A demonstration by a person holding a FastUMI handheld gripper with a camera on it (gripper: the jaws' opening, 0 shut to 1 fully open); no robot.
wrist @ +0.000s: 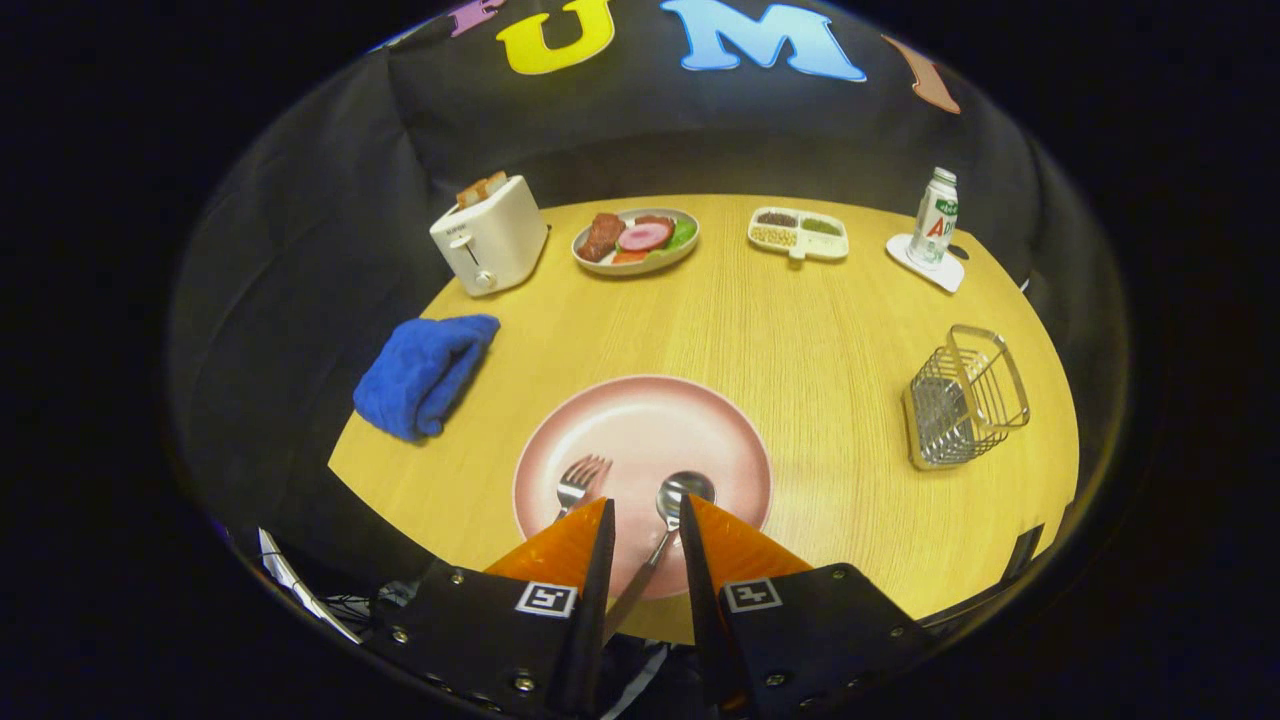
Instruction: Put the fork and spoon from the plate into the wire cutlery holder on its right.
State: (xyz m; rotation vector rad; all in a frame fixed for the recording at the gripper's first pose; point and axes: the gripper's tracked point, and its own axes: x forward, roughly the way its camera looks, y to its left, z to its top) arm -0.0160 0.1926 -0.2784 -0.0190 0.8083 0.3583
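Now gripper (645, 512) fingers straddle shiny spoon (672, 505).

table (800, 330): yellow-tan wood, fine straight grain from where i sit
plate (690, 420): pale pink, darker rosy rim
fork (580, 480): shiny silver
spoon (672, 500): shiny silver, dark reflection in the bowl
wire cutlery holder (962, 398): silver wire in a grid, cream base
cloth (425, 372): deep blue
toaster (490, 238): cream white, brown toast on top
food plate (636, 242): white, with brown, pink, green and orange food
divided tray (798, 234): cream, with brown, tan and green fillings
bottle (934, 218): white, green and red label, on a white coaster (925, 264)
gripper (645, 518): black-and-white square markers on black bodies, i see the fingers apart astride the spoon handle
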